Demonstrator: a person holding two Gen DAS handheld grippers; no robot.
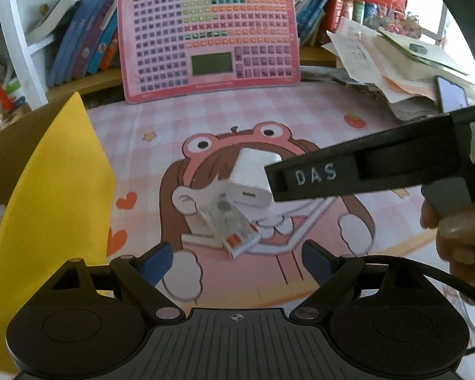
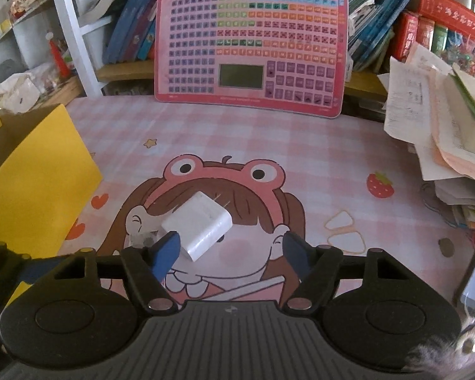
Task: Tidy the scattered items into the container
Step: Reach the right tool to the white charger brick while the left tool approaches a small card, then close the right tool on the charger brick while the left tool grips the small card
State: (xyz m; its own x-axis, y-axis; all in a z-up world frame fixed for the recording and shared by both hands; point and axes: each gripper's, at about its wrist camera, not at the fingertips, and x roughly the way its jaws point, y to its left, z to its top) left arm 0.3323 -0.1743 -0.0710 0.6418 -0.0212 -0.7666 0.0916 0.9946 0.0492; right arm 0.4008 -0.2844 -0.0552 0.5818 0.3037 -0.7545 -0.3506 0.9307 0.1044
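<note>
Claws both gape: right claw (image 2: 229,250) around a smooth white blocky charger (image 2: 197,228), left claw (image 1: 236,258) empty.

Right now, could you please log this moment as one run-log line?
left gripper: open, idle | right gripper: open around white charger | clear USB adapter: on mat | yellow-flapped box: left

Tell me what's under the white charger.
The white charger rests partly on a clear plastic plug, on the pink cartoon mat. Whatever lies directly beneath the charger is hidden.
</note>
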